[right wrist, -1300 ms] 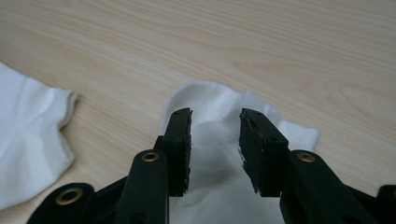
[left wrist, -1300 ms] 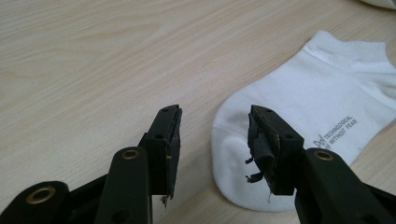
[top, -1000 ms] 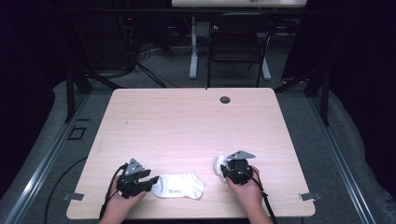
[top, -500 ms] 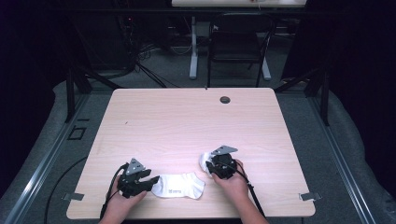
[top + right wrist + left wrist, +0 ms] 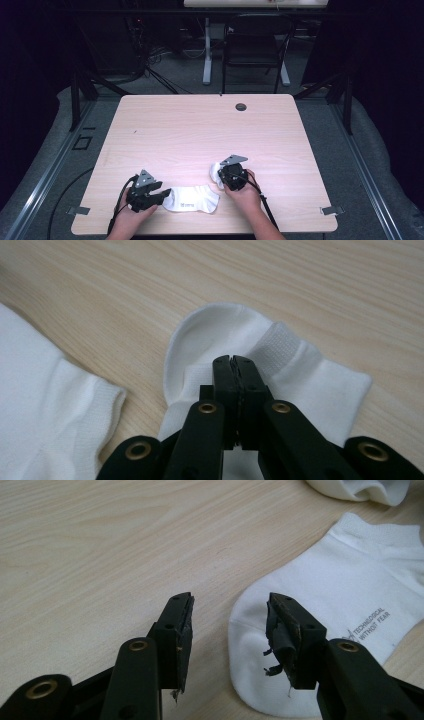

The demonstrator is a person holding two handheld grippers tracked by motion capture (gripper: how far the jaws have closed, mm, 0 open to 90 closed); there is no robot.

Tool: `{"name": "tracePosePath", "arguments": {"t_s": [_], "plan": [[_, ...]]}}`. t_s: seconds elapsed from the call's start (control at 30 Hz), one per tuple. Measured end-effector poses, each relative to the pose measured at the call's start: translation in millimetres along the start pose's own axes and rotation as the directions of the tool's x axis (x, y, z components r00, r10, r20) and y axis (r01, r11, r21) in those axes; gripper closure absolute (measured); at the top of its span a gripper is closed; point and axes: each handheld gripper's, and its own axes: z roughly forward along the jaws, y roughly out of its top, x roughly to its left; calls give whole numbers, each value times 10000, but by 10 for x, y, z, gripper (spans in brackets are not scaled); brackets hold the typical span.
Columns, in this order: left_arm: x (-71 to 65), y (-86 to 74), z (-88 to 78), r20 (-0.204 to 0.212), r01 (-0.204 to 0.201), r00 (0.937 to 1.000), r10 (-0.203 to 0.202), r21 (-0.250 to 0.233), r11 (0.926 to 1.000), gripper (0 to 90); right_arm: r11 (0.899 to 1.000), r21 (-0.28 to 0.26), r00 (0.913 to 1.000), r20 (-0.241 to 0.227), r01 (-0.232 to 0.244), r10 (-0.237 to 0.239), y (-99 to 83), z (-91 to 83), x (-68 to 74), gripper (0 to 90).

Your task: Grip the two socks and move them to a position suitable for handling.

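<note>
A white sock printed with small grey text lies flat near the table's front edge. My left gripper is at its toe end, open; one jaw hangs over the toe and the other over bare wood, with the left gripper touching nothing. A second white sock lies bunched just right of the first sock's cuff. My right gripper has just been closing and is now shut on a fold of this bunched sock, with the jaw tips of the right gripper pressed together on the fabric beside the ribbed cuff.
The light wooden table has a round cable hole near its far edge. A dark chair and stands sit on the floor beyond. Both forearms come in over the front edge, and cables trail from each gripper.
My right gripper moved left with the bunched sock, close to the flat sock's cuff, and its jaws closed together. The left gripper and the flat sock stayed put.
</note>
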Motion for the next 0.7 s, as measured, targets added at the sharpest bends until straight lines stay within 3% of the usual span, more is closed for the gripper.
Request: {"name": "tracePosePath", "arguments": {"t_s": [0.37, 0.5, 0.57, 0.7], "plan": [[-27, 28, 20, 0, -6, 10000, 6, -72, 10000, 533, 9969, -604, 9977, -417, 514, -539, 110, -164, 119, 900], [-52, 129, 43, 233, 18, 9997, -13, -235, 9997, 548, 9935, -660, 9950, -306, 929, -951, 145, -208, 164, 900], [-79, 234, 70, 273, -189, 9994, 198, -345, 9992, 567, 9907, -691, 9927, -185, 1176, -1191, 173, -243, 187, 900], [-121, 407, 153, 280, -476, 9984, 488, -429, 9979, 609, 9898, -857, 9931, -180, 1137, -1157, 195, -265, 179, 900]]}}
